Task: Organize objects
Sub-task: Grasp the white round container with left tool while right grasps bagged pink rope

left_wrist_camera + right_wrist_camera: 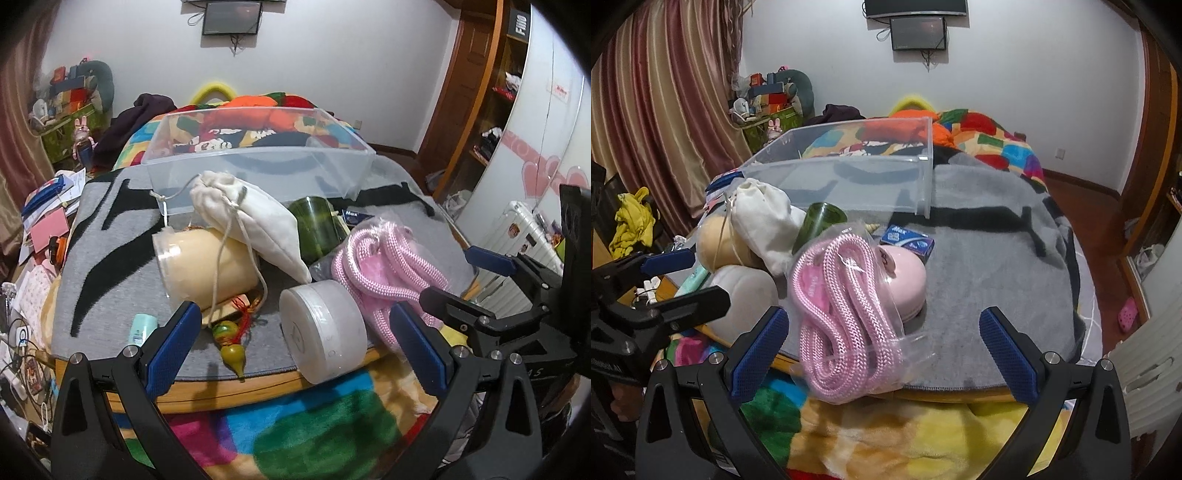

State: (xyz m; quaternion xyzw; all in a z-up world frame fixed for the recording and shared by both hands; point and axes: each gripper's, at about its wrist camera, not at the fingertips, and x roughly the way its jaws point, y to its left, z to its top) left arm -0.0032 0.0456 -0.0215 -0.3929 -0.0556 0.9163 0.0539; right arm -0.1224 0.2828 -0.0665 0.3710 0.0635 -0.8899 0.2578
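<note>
A: What is nearest the left gripper [295,339]?

B: Its jaws stand wide apart with nothing between the pads. Just ahead, at the near edge of the grey mat [122,236], a white round container [323,328] lies on its side. To its left are small gourd-shaped charms [231,341] and a pale green tube [140,328].

A: And the right gripper [882,350]?

B: Also spread open and empty. The bagged pink rope [842,314] lies right before it, overhanging the mat's edge. A pink rounded case [907,284] sits touching the rope's far side.

A: What lies behind those?

B: A cream-coloured jar [207,266] on its side, with a white drawstring pouch [251,221] leaning across it. Beside the pouch is a green glass cup [317,229], tipped over, and a small blue box [907,240] just past the pink case.

A: Farthest back?

B: A clear plastic bin [258,162] stands on the mat with nothing in it, and the colourful blanket [997,144] shows behind it.
</note>
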